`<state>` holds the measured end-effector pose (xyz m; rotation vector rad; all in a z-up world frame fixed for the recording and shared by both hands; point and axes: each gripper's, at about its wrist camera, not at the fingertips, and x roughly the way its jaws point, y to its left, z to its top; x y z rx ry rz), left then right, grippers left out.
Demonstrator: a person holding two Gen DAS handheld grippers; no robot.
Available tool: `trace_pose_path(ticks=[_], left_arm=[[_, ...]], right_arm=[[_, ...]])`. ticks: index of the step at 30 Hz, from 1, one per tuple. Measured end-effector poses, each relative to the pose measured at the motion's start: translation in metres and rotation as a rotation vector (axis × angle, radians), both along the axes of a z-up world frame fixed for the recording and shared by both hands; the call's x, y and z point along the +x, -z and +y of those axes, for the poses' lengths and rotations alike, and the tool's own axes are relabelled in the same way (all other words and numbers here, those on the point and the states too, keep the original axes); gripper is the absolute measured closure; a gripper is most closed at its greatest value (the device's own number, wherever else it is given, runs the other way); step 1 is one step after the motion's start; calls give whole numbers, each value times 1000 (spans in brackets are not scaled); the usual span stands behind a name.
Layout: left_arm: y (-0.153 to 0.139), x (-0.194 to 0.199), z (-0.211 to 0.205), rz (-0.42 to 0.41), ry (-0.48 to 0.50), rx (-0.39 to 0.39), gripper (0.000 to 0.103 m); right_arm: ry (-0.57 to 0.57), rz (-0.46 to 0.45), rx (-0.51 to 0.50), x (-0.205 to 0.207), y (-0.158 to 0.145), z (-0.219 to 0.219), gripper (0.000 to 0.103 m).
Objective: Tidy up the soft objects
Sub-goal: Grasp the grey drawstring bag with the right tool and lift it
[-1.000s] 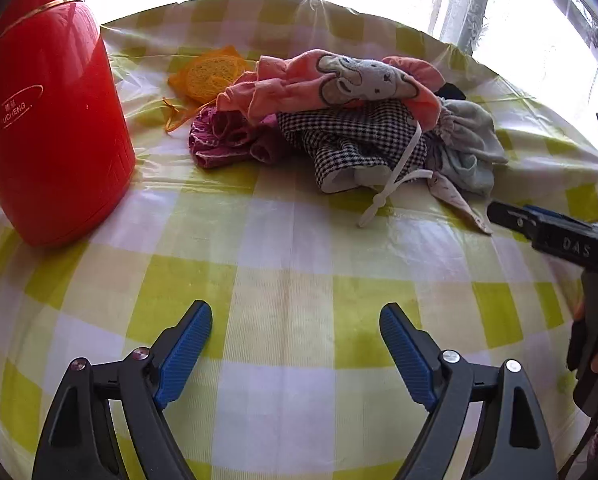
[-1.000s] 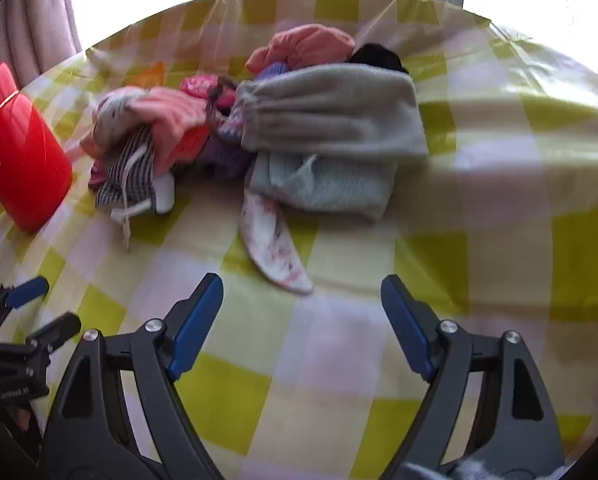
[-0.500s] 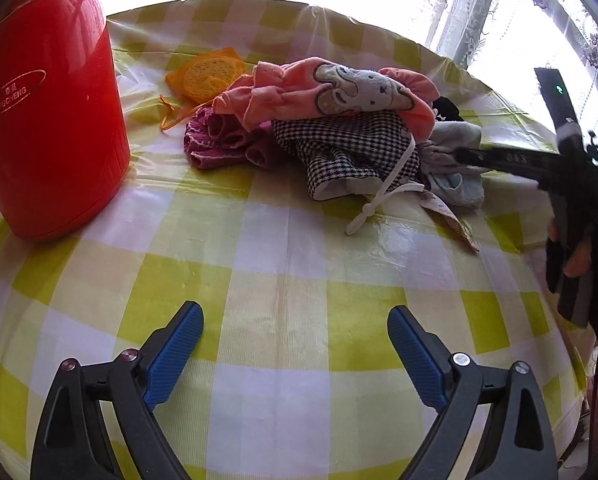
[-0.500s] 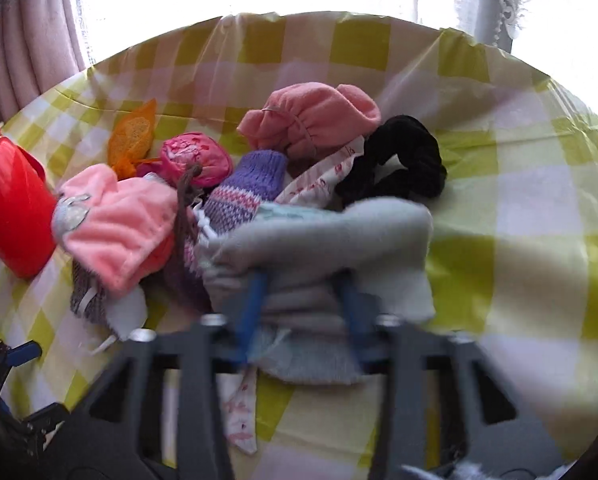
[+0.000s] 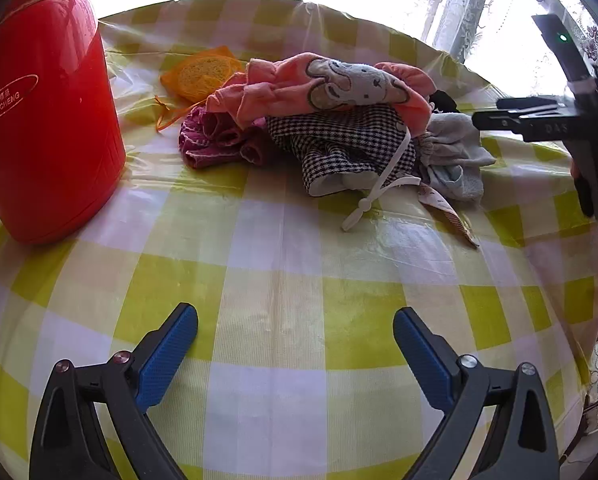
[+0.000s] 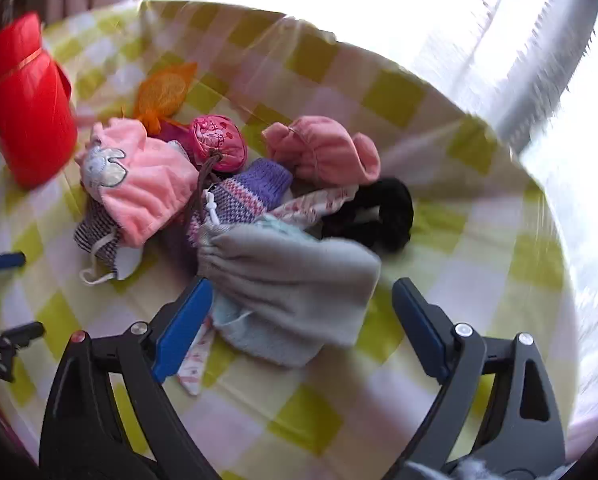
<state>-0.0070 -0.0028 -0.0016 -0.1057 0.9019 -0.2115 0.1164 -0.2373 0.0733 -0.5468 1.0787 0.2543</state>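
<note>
A pile of soft pouches lies on the yellow-checked tablecloth [image 5: 299,264]: a pink bunny pouch [image 5: 339,84], a houndstooth pouch [image 5: 339,148], a magenta one [image 5: 219,140] and an orange mesh bag [image 5: 203,74]. My left gripper [image 5: 295,314] hovers over bare cloth in front of the pile, its jaws opening with nothing between them. My right gripper [image 6: 303,284] hangs above the grey fleece pouch [image 6: 291,264], its jaws opening wide; the pouch lies below them, and the pads are clear of it. A black scrunchie [image 6: 379,216] and a purple knit piece [image 6: 251,192] lie behind it.
A tall red container [image 5: 47,120] stands at the left of the table. Bright window curtains [image 5: 459,8] hang behind. The table's edge curves down at the right, where a hand holds the right gripper's body [image 5: 539,120].
The right gripper came in over the pile and rolled; its fingers closed near the grey pouch, then spread wide again. In the left view it rose at the right edge. The left jaws widened slightly.
</note>
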Motion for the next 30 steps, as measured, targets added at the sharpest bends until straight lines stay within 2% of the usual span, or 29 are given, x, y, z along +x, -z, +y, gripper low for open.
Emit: trace_pose_path(ticks=[2, 4, 5, 6, 7, 8, 12, 15, 17, 19, 20, 22, 24, 25, 28, 30], left_arm=[[0, 0, 1, 0, 3, -7, 3], [0, 0, 3, 0, 6, -15, 3], [0, 0, 3, -1, 6, -20, 2], [0, 0, 4, -1, 6, -24, 2], [0, 0, 4, -1, 4, -29, 2], [0, 0, 4, -2, 3, -35, 2], [-1, -1, 7, -6, -1, -60, 2], [-2, -1, 9, -9, -4, -76, 2], [-2, -1, 8, -9, -5, -75, 2], [-2, -1, 7, -8, -5, -67, 2], [-2, -1, 7, -8, -6, -64, 2], [-1, -1, 6, -7, -6, -60, 2], [-1, -1, 6, -7, -5, -59, 2], [-1, -1, 7, -6, -5, -61, 2], [-3, 0, 8, 17, -12, -69, 2], [-7, 7, 15, 54, -50, -155, 2]], right_arm=[[-158, 100, -66, 20, 8, 13, 10], [-241, 167, -133, 33, 24, 15, 10], [-251, 202, -158, 36, 32, 15, 20], [-256, 237, -162, 36, 38, 14, 60], [-244, 267, -147, 32, 41, 12, 83], [-222, 264, -130, 25, 41, 11, 95], [-173, 152, -5, -41, 13, 4, 95], [-26, 85, 240, -106, -17, -15, 95], [104, 115, 404, -144, -16, -24, 95], [202, 159, 483, -172, -4, -23, 94], [235, 162, 491, -182, 3, -23, 93], [279, 177, 413, -190, 19, -19, 79], [326, 199, 307, -187, 32, -18, 33], [333, 199, 301, -187, 34, -18, 27], [339, 217, 391, -184, 38, -17, 26], [350, 212, 415, -184, 39, -10, 26]])
